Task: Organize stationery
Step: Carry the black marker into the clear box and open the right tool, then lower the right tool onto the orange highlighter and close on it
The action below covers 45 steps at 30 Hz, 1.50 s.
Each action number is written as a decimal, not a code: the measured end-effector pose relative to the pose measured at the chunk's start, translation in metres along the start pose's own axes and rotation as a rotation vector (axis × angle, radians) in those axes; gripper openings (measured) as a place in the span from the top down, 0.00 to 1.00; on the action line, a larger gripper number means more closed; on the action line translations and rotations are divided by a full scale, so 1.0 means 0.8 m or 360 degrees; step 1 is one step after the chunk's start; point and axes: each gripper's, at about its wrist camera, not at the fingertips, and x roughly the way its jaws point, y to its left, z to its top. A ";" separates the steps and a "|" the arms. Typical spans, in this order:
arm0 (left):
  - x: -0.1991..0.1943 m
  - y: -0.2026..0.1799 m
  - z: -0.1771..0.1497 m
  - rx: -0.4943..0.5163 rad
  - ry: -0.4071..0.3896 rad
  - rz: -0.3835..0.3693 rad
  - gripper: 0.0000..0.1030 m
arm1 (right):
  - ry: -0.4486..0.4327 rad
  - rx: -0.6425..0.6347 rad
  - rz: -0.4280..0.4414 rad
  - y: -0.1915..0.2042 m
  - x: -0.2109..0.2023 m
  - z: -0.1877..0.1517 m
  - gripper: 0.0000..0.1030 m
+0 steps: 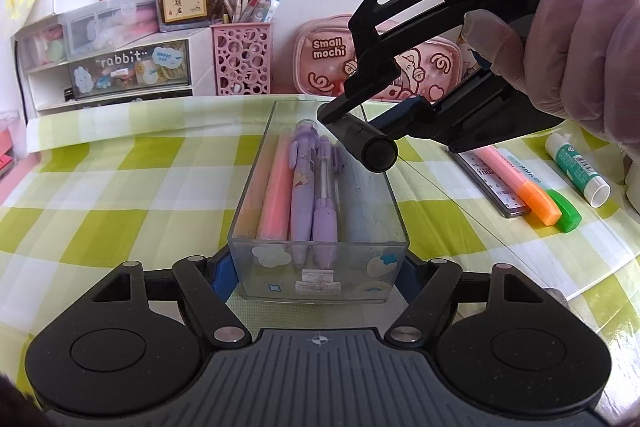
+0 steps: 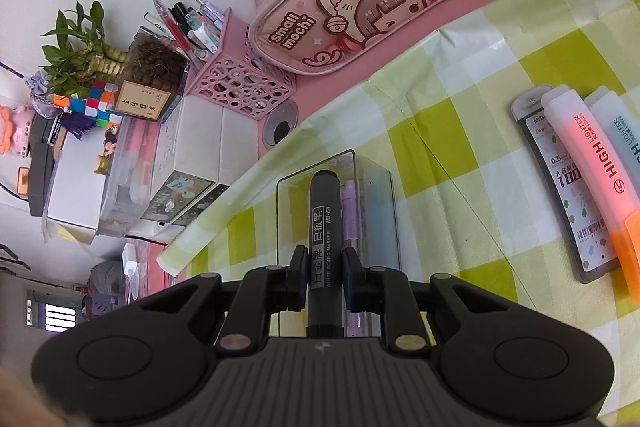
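A clear plastic box (image 1: 320,251) stands on the green checked tablecloth. My left gripper (image 1: 316,275) is shut on its near end, one blue pad on each side wall. In the box lie a pink highlighter (image 1: 276,187), a purple pen (image 1: 302,187), a purple mechanical pencil (image 1: 326,199) and a pale blue item (image 1: 364,211). My right gripper (image 2: 325,279), held by a gloved hand (image 1: 580,47), is shut on a black whiteboard marker (image 2: 325,223). The marker (image 1: 378,149) hangs tilted above the right side of the box (image 2: 292,195), lengthwise with it.
To the right on the cloth lie a lead refill case (image 1: 492,183), an orange-capped highlighter (image 1: 520,183), a green-capped one (image 1: 564,215) and a glue stick (image 1: 578,167). Behind stand a pink pencil case (image 1: 324,63), a pink pen holder (image 1: 242,59) and a drawer unit (image 1: 120,67).
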 end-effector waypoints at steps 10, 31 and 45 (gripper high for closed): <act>-0.001 0.002 0.000 -0.0012 -0.0003 -0.0013 0.28 | -0.0009 -0.0021 -0.0033 0.002 0.008 -0.002 0.57; -0.001 0.003 0.000 -0.0042 -0.0011 -0.0030 0.28 | -0.0221 -0.0506 -0.0002 0.011 -0.042 -0.028 0.33; -0.002 0.007 0.000 -0.0061 -0.0015 -0.0030 0.28 | -0.0606 -0.1199 -0.0210 -0.045 -0.109 -0.120 0.20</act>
